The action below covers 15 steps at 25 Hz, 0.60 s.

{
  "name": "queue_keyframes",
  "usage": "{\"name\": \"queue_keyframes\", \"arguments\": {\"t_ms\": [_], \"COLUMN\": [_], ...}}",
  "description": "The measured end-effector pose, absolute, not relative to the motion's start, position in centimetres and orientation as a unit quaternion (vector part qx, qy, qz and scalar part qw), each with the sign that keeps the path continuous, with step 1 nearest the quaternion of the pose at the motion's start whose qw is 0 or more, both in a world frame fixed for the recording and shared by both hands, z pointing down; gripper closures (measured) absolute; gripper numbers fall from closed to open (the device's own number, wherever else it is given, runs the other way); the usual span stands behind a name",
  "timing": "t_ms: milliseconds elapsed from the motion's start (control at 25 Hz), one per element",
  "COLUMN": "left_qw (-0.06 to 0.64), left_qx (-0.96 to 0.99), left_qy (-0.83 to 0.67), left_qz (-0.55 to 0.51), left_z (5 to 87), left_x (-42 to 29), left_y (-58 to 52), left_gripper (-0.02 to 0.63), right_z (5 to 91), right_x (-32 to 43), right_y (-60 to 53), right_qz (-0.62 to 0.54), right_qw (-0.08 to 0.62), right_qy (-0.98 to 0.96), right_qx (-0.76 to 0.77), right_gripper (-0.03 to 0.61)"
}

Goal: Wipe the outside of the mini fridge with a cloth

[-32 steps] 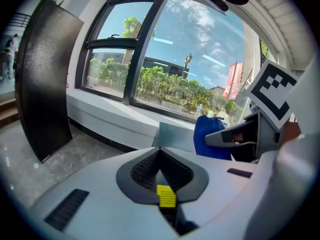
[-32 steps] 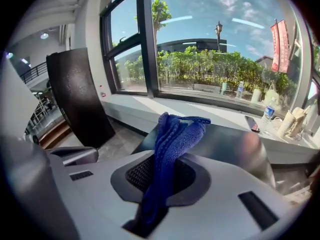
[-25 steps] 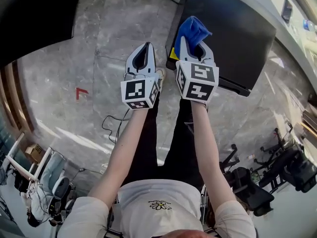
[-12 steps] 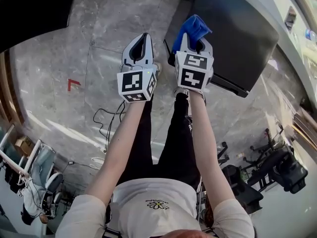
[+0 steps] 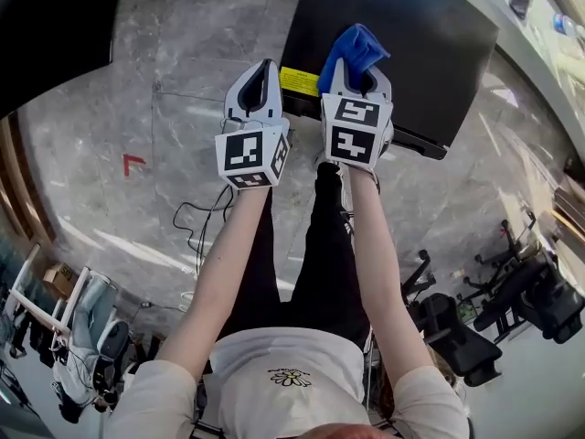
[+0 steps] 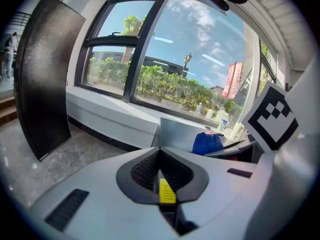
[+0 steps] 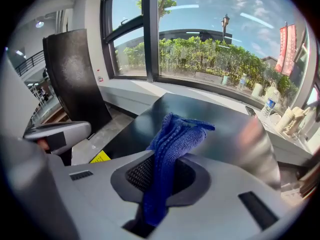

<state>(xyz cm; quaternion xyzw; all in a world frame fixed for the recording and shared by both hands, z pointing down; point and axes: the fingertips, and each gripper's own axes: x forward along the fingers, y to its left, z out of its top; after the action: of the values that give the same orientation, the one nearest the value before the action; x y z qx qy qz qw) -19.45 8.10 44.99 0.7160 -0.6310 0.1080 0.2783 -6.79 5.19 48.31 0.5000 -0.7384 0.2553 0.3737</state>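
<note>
Grey marble floor (image 5: 110, 80) fills the left and middle of the head view. At the upper right stands the black, box-shaped mini fridge (image 5: 430, 53), with a yellow label (image 5: 298, 81) on its near left edge. The white left hand-held gripper (image 5: 265, 69) sits at upper centre over the floor, its jaws together with nothing between them. Just beside it, the right hand-held gripper (image 5: 355, 69) pinches a blue knitted cloth (image 5: 355, 44), which stands up over the fridge's near left corner; contact with the fridge cannot be made out.
</note>
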Motion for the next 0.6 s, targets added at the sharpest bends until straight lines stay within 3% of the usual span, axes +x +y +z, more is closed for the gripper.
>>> {"name": "queue_keyframes", "arguments": {"t_ms": [600], "left_qw": [0.267], "left_qx": [0.781], "left_qy": [-0.554], "left_qz": [0.107], "left_z": [43.5], "left_x": [-0.6], "left_y": [7.9], "left_gripper": [0.609], "right_z": [48.5], "right_x": [15.0], "right_y": [8.0], "right_qz": [0.269], "right_qw": [0.368], "right_qy": [-0.674], "right_qx": [0.581], "right_gripper": [0.506]}}
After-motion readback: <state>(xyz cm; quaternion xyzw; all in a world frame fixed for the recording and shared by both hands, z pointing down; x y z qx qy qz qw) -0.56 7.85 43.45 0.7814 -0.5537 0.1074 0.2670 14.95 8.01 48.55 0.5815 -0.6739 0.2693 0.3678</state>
